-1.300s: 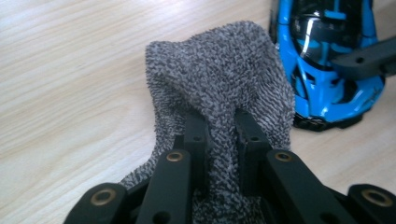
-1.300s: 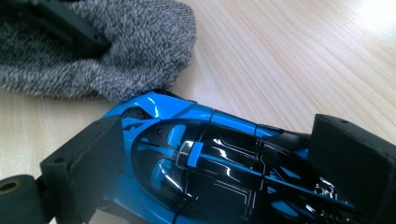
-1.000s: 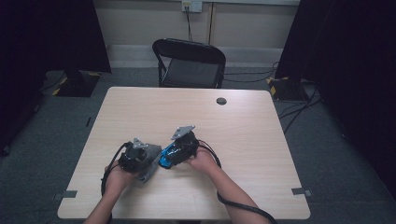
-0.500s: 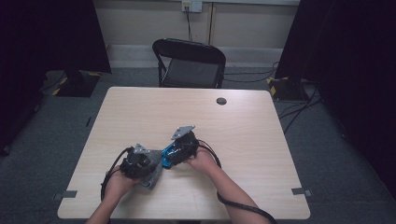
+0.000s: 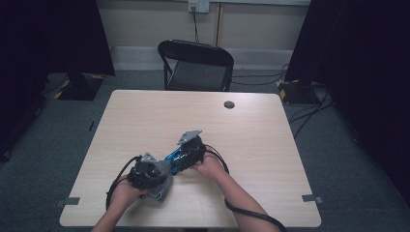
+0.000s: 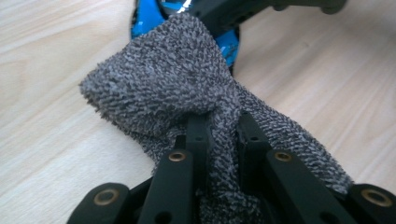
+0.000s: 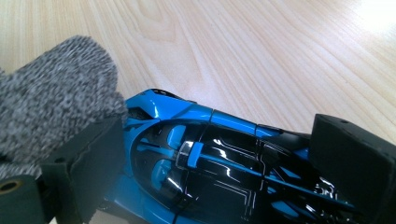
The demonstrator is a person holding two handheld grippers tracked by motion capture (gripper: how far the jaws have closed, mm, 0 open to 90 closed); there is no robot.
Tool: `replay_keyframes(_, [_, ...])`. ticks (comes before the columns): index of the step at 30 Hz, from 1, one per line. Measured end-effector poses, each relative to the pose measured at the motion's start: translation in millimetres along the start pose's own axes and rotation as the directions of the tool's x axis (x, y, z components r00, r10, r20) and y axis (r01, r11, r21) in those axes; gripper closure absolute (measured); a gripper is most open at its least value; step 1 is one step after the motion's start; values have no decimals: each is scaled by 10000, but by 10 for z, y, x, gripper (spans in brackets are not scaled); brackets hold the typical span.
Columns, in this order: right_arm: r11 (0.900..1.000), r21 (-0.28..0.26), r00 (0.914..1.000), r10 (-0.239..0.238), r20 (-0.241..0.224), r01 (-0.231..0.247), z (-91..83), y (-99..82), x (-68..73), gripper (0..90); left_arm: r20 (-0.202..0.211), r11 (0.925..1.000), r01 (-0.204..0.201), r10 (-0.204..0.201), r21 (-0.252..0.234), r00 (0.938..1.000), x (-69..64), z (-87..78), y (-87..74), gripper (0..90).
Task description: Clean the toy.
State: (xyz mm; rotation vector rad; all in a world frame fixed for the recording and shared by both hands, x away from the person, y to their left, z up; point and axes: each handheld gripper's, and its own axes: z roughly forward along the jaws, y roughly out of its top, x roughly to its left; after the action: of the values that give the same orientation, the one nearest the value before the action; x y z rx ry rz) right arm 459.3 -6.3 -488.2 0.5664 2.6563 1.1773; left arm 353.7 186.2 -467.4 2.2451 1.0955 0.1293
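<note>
Two grippers, one toy car, one cloth, so it looks to us like a wipe-down job and we're right in the middle of it. Our right gripper [image 5: 175,159] has its jaws on either side of the blue toy car [image 7: 224,158], one black pad against each flank, holding it just above or on the wooden table [image 5: 270,145]; we can't tell whether the wheels actually touch the wood. In the high view the car sits near the front middle of the table, between our two hands.

Our left gripper [image 6: 223,140] is pinched tight on a grey knobbly cloth [image 6: 163,88], with the fabric bunched up between the two jaws and flopping forward. The free end of the cloth is pressed up against the car's blue nose, so we'd say the rubbing step is on.

Next move, as we see it: keep the right side clamped so the car doesn't twist, and drag the cloth along the bodywork towards the roof and windscreen. The tricky bit is that the right jaws cover the flanks, so we'd probably need to re-grip to reach those. Go gently too, since a shiny little car could slip out sideways.
</note>
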Motion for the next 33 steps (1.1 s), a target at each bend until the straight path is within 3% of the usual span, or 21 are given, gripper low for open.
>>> replay_keyframes(11, [10000,16,10000,1,-14,-1,-1,2,-2,38,709,9982,-586,577,115,9958,-175,62,31,788])
replay_keyframes(16, [10000,30,10000,46,10,-46,1,6,3,38,1269,9936,-1112,1080,185,9860,-315,116,68,787])
replay_keyframes(23, [10000,-39,10000,6,18,-6,1,-2,0,38,1577,9867,-1625,1588,107,9746,-419,120,106,784])
replay_keyframes(28, [10000,-21,10000,20,10,-20,1,0,0,38,1512,9854,-1700,1675,39,9742,-375,37,122,783])
replay_keyframes(33, [9999,-97,10000,95,19,-95,1,-6,1,40,1241,9889,-1444,1478,-362,9812,-249,-169,120,784])
